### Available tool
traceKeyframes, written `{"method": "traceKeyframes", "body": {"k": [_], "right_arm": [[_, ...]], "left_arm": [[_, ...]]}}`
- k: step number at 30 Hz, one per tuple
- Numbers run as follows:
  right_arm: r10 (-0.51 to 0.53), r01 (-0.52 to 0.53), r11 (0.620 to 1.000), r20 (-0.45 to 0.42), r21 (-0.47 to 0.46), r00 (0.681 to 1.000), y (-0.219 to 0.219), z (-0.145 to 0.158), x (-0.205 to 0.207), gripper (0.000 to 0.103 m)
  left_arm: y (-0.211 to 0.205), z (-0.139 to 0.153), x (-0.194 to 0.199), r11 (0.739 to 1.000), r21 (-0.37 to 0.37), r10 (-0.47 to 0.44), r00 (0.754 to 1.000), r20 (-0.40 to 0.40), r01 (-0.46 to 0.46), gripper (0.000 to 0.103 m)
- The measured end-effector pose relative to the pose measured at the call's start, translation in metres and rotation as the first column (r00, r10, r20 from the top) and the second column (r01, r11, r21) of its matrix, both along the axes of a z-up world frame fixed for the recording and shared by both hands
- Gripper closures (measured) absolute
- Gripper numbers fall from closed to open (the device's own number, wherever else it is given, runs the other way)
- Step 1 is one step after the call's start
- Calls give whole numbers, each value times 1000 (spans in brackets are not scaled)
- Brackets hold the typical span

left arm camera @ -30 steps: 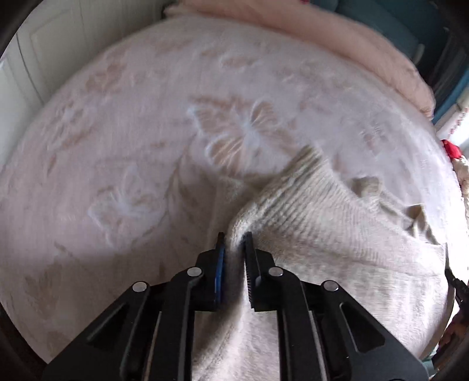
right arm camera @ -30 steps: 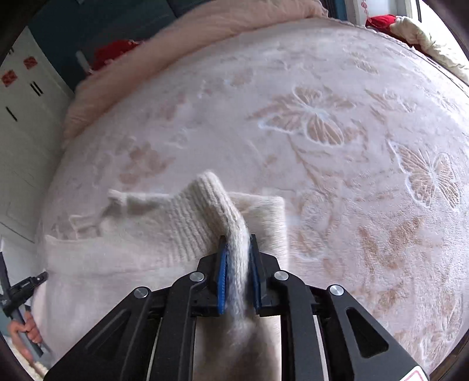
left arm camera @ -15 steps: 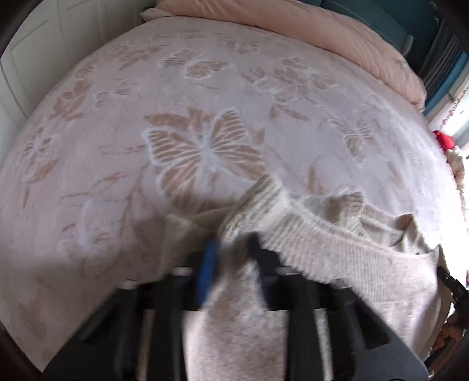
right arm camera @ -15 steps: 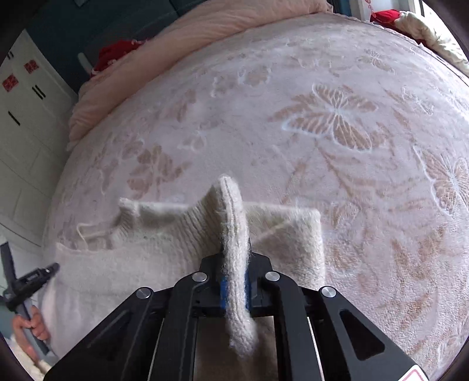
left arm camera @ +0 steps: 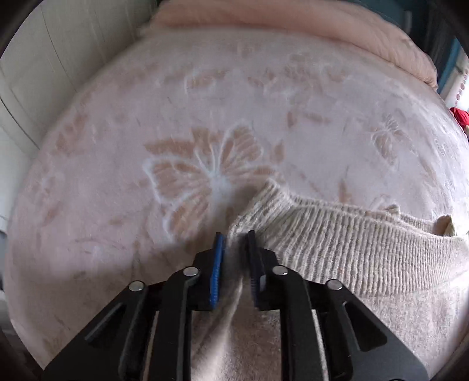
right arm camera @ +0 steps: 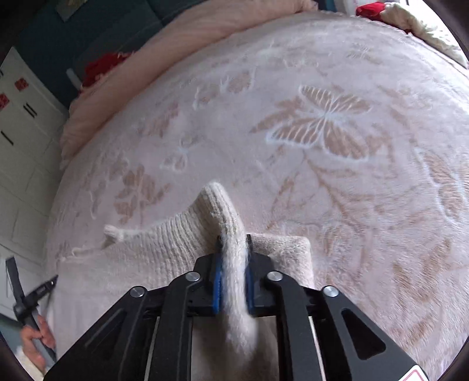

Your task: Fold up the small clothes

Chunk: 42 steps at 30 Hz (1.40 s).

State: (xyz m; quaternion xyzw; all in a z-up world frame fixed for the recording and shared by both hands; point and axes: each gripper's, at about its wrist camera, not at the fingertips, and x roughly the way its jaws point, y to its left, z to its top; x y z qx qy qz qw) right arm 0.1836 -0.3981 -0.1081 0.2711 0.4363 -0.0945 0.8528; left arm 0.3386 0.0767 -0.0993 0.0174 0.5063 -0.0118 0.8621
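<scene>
A cream knitted sweater [left arm camera: 346,243] lies on a pink butterfly-patterned blanket [left arm camera: 205,175]. Its ribbed hem is stretched between both grippers. My left gripper [left arm camera: 234,237] is shut on the hem's left corner, with the knit pinched between the blue pads. My right gripper [right arm camera: 233,240] is shut on the hem's right corner, and the sweater [right arm camera: 164,243] spreads to its left. A fold of knit sticks up past the right fingers. The other gripper and the hand holding it show at the far left of the right wrist view [right arm camera: 32,296].
The blanket [right arm camera: 322,132] covers a bed. A pink duvet roll [left arm camera: 293,26] lies along the far edge. White cabinet doors [right arm camera: 20,132] stand at the left. Red cloth [right arm camera: 102,67] and a cream item [right arm camera: 419,26] lie beyond the bed.
Both grippers have carried the hem forward across the blanket, away from the camera side. The ribbed edge now stretches straighter between them. Both stay shut on the sweater.
</scene>
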Motion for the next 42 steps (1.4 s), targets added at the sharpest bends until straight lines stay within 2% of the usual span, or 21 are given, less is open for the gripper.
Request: {"method": "traceKeyframes", "body": {"k": [3,4,5,8,11,13,15,17,22,23,27,29,31,32,33,35,37,39,40,41,42], "right_arm": [[17,-7,989,73,-146,997,17,45,-26,83],[39,-22,984,95,-177,995,26,57,-34,83],[65,-42,981,117,-189,991,35,65,-41,83],[182,-160,976,148,-146,972,83,76,-61,84],[301,-292,953,142,-84,943,141,64,-77,83],[373,-367,928,115,-71,921,175,48,-83,83],[408,-400,910,61,-111,911,192,30,-88,86],[388,-378,911,26,-166,921,188,20,-97,95],[198,-198,973,-17,-121,980,111,3,-140,98],[165,-166,980,-21,-111,986,97,-2,-150,103],[99,-99,994,16,47,995,57,-17,-179,103],[100,-101,994,13,44,995,59,-14,-181,103],[83,-84,996,22,15,996,62,-1,-189,90],[62,-62,998,34,-4,998,63,5,-194,69],[47,-47,999,52,-1,998,61,8,-200,53],[13,-14,1000,34,18,999,57,7,-211,41],[8,-10,995,21,100,1000,52,-3,-214,41],[-24,22,972,5,232,1000,44,-19,-215,41],[-33,31,958,4,284,999,41,-27,-210,41],[-45,41,946,6,323,999,39,-32,-205,40],[-60,52,933,12,357,998,37,-36,-197,38]], "left_arm": [[5,39,-26,999,-47,21,996,82,-17,65],[6,50,-36,998,-64,24,994,108,-17,55],[6,67,-54,995,-103,31,989,146,-16,45],[-6,86,-90,979,-202,-3,987,161,36,34],[-36,75,-128,973,-213,-61,989,133,88,32],[-57,54,-146,978,-165,-114,989,93,128,32],[-72,31,-160,985,-78,-154,988,32,156,32],[-72,16,-171,987,-35,-153,988,20,154,30],[-44,10,-176,993,-80,-87,996,9,87,23],[-41,8,-177,993,-78,-86,996,8,86,22],[-33,3,-187,994,-76,-84,996,12,85,20],[-32,10,-195,993,-88,-81,997,19,82,20],[-18,21,-202,987,-150,-51,998,34,55,20],[-5,29,-208,982,-189,-12,999,48,21,16],[8,34,-213,974,-224,33,998,62,-18,13],[42,40,-223,949,-296,137,988,72,-110,7],[70,28,-224,924,-323,224,974,19,-206,7],[87,10,-217,898,-337,273,959,-78,-283,7],[93,1,-214,876,-368,288,950,-121,-312,7],[101,-9,-210,836,-416,319,934,-162,-358,7],[103,-11,-208,817,-435,338,926,-170,-378,6]]}}
